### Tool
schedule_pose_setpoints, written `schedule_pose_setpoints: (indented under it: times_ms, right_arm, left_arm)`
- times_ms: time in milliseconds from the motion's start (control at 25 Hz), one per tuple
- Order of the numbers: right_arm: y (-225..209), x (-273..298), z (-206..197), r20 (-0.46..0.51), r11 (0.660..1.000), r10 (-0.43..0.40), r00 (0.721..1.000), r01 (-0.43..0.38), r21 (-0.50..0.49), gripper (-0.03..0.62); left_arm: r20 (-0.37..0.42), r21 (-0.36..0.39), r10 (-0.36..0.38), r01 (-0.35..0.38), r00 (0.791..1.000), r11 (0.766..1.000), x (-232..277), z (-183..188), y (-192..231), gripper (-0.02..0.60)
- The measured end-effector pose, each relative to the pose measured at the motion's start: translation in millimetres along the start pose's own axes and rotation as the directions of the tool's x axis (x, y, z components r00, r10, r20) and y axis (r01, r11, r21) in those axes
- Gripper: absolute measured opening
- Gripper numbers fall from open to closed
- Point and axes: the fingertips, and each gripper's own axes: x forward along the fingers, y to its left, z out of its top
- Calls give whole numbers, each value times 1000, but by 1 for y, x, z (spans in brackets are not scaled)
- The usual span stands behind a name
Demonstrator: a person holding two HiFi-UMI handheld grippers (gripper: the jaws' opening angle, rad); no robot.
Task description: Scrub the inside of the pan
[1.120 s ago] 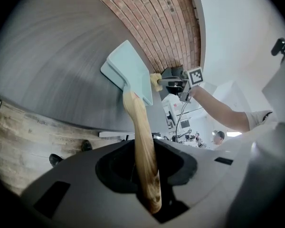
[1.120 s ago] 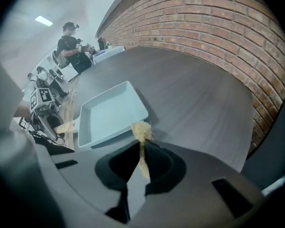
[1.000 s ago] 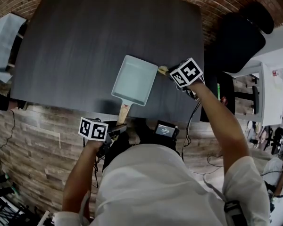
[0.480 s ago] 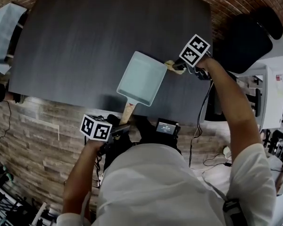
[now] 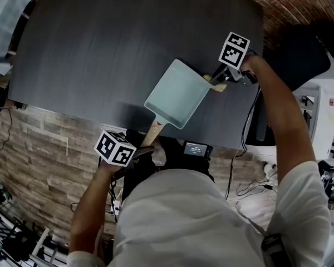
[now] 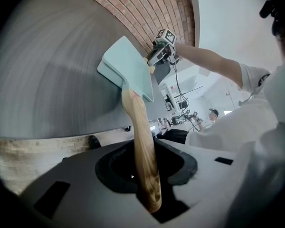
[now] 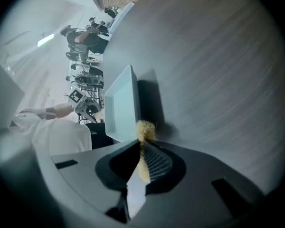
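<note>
Room for moving is found mostly on the far and left parts of the bench (image 5: 117,38), where a wide dark stretch lies bare up to the far edge. The pan (image 5: 177,93) is seen near the bench's near edge, towards the near right corner, and its wooden handle (image 5: 152,133) reaches out past that edge. Only a narrow strip of bench is left between the pan and the right edge, and a black chair (image 5: 300,54) stands just beyond that edge.

The left tongs (image 6: 145,175) are pressed onto the wooden handle, near its end. This is shown plainly in the left gripper view, while in the head view the grip is largely covered by the marker cube. From that side the pan is seen nearly edge-on and appears tilted; whether it rests on the bench cannot be told.

The right tongs (image 7: 143,163) are closed on a yellow scrubbing pad (image 7: 145,129), which is held at the rim of the pan's right corner. The pan's pale inside and side wall are shown best in the right gripper view, with a dark shadow cast on the bench beside it.
</note>
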Motion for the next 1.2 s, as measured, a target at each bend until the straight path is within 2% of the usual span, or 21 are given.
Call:
schedule_pose_setpoints:
  times_ms: [280,480,800,1200]
  right_arm:
    - [0,-1,11,1,999,44,999,-44,-13,37]
    - [1,0,24,18,999,36,999,-35,-34,37]
    - [4,-6,54,147,998,61,987,-58,-24,37]
    - [5,-16,87,312,998,60,948,-65,4,37]
  left_arm:
    - [-51,40,21,-19,998,999,0,0,2,118]
    - [-84,81,34,-27,996,996,-3,1,1,118]
    - [-122,129,58,-42,991,991,-4,2,2,118]
    - [-143,164,93,-70,985,984,-4,2,5,118]
